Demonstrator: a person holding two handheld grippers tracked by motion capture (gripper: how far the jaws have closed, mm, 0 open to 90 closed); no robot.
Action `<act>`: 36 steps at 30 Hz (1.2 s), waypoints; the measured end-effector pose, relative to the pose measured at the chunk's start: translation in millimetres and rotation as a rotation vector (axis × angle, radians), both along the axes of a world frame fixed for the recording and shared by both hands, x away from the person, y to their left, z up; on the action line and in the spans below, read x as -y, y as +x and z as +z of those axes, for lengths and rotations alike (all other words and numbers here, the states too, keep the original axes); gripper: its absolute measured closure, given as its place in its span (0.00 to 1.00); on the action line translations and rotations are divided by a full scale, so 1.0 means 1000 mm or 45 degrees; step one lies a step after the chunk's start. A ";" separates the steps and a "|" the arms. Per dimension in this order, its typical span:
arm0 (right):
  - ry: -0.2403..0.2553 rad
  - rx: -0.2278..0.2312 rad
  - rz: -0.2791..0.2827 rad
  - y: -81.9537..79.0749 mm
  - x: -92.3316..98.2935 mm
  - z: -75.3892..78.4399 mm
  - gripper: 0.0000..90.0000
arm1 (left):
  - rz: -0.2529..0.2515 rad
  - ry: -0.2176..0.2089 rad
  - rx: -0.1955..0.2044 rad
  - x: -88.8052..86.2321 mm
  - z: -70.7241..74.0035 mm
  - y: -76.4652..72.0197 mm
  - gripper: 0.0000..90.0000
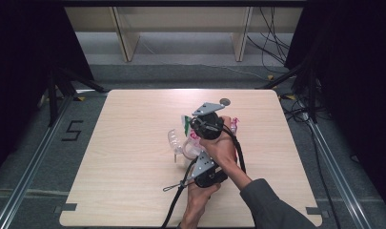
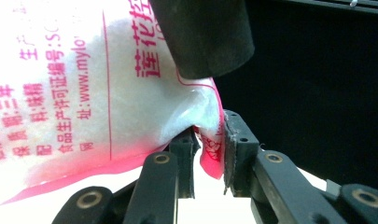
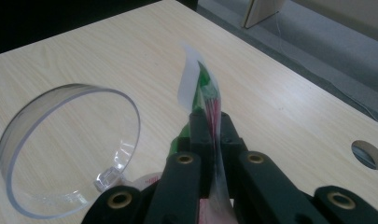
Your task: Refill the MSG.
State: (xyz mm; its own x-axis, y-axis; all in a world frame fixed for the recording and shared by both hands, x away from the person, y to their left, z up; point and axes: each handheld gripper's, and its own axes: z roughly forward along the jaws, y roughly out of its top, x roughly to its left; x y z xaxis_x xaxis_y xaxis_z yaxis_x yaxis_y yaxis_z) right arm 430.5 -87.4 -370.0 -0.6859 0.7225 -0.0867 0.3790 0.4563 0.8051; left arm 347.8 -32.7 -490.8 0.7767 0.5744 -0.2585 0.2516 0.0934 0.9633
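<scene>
Bag (image 2: 84,93) held upright between both tongs, long axis vertical.

The high view looked forward and down from above the person's side onto the whole pale wooden table (image 1: 133,191), from well back. The left gripper view sat very close, facing along its black jaws at a white plastic bag with pink print (image 2: 74,93). The right gripper view faced along its jaws across the far tabletop, past a clear round plastic cup (image 3: 70,149), which the high view shared (image 1: 174,139).

"www.mylo" on pink-printed bag (image 2: 74,93), "5" on floor (image 1: 73,130)
</scene>
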 end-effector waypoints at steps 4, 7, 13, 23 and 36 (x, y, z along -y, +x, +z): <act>-0.003 0.023 0.008 0.000 0.002 0.003 1.00 | 0.004 0.010 -0.001 0.001 -0.001 0.000 0.85; 0.004 0.025 0.007 0.000 0.004 0.004 1.00 | 0.006 0.007 -0.005 0.002 -0.001 0.000 0.85; -0.005 0.014 0.012 0.000 0.007 0.006 1.00 | -0.006 0.006 -0.002 0.003 -0.002 0.000 0.85; -0.058 -0.012 0.024 0.001 0.001 -0.001 1.00 | -0.005 -0.009 -0.005 0.002 -0.002 0.000 0.84; -0.035 0.014 0.030 0.002 0.002 -0.001 1.00 | -0.003 -0.009 -0.001 0.001 0.000 -0.001 0.85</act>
State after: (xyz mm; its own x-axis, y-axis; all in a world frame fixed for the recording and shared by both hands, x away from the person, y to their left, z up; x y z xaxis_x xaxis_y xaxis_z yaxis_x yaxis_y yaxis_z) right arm 432.6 -88.9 -370.7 -0.7015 0.7036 -0.1136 0.3593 0.4867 0.7963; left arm 347.0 -33.6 -491.0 0.7781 0.5705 -0.2629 0.2526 0.0991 0.9625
